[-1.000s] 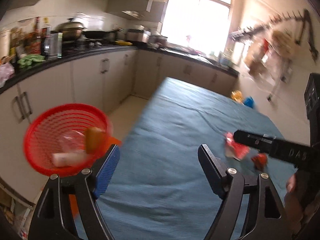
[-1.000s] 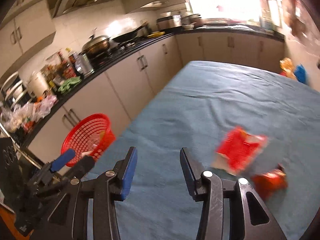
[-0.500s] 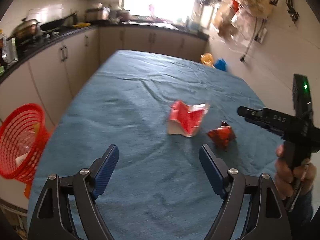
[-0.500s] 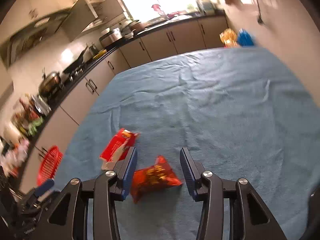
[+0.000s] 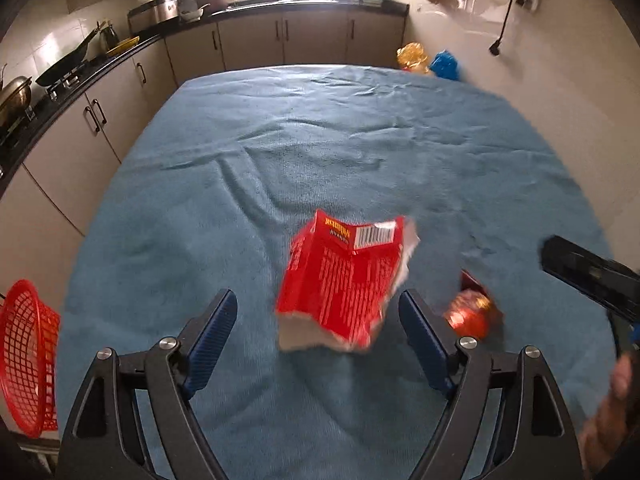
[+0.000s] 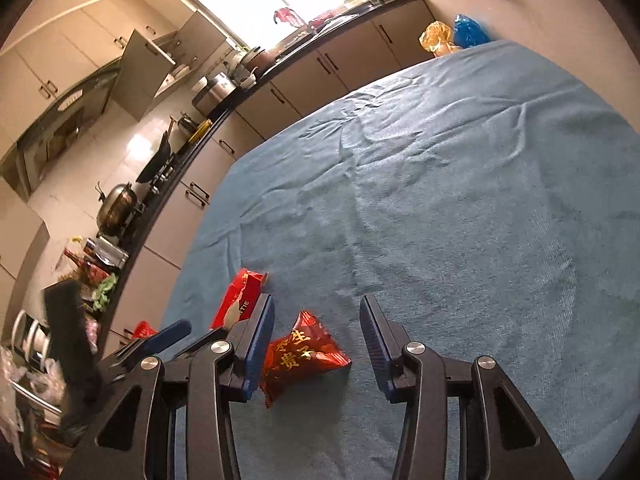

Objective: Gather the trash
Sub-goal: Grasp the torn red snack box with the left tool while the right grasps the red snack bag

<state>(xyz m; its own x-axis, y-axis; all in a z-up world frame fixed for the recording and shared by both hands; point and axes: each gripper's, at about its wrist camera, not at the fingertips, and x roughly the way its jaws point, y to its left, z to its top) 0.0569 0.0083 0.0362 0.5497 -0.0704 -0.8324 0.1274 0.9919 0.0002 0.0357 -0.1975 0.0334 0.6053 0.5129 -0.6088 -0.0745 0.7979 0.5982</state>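
Leftward, red basket (image 5: 24,364), contents hidden; wrappers outside

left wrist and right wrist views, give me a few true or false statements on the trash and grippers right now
1. Both grippers are open. True: left gripper, right gripper.
2. The torn red snack packet lies on the blue tablecloth. True.
3. The right gripper is shut on the small red snack bag. False: the bag lies between its open fingers, ungripped.
4. The red basket sits on the tablecloth. False: it is off the table's left edge.
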